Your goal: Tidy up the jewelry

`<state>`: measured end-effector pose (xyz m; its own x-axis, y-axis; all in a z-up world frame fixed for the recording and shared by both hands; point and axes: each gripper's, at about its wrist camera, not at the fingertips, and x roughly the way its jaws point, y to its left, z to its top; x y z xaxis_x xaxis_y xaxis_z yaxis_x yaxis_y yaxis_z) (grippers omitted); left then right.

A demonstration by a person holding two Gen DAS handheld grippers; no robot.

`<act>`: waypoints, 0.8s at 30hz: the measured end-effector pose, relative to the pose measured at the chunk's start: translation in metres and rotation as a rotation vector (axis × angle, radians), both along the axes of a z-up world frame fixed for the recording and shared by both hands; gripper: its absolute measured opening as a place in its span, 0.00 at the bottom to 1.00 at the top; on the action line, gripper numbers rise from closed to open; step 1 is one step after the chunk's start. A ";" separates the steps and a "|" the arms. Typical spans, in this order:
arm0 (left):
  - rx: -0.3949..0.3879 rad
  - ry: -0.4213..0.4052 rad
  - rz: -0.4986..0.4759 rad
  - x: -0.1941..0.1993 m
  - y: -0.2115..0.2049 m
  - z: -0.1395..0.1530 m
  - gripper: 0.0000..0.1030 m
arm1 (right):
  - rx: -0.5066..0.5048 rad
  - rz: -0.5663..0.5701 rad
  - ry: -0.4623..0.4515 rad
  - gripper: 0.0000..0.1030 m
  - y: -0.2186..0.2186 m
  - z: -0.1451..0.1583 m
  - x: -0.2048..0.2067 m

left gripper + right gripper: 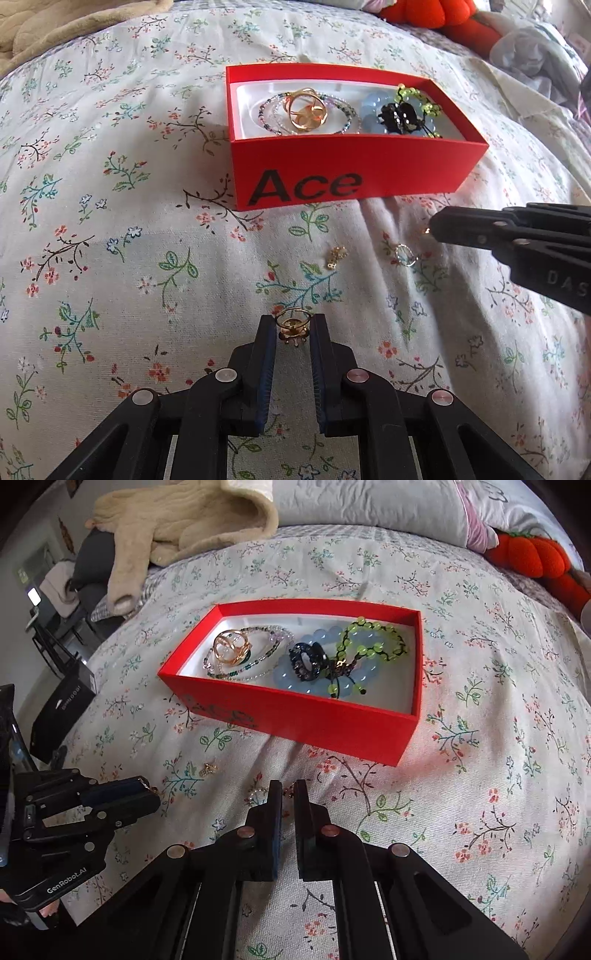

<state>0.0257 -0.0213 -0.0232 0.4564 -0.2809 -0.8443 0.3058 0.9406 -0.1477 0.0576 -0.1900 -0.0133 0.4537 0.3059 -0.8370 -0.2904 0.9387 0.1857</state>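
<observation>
On a floral bedspread (110,221), a red box (351,177) marked "Ace" already holds most of the jewelry: a gold ring (306,110) on thin beaded bracelets (271,114), a blue bead bracelet (295,677), a green bead bracelet (373,642) and a dark ring (306,661). The left claw (295,325) grips a gold ring with a charm (291,326), not yet boxed. The right claw (289,794) is closed, seemingly on a small gold piece (426,231) at its tips. A gold charm (336,256) and a silver ring (404,254) still lie loose on the bed near the box.
</observation>
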 end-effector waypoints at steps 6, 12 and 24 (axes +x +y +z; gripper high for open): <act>-0.007 -0.011 0.010 0.003 0.002 0.005 0.12 | 0.018 -0.015 -0.013 0.06 -0.009 0.012 -0.001; -0.020 -0.046 0.019 0.010 0.004 0.018 0.12 | 0.034 -0.017 -0.037 0.06 -0.010 0.026 -0.003; -0.048 -0.095 0.052 0.039 0.008 0.040 0.12 | 0.064 -0.079 -0.083 0.06 -0.014 0.051 0.006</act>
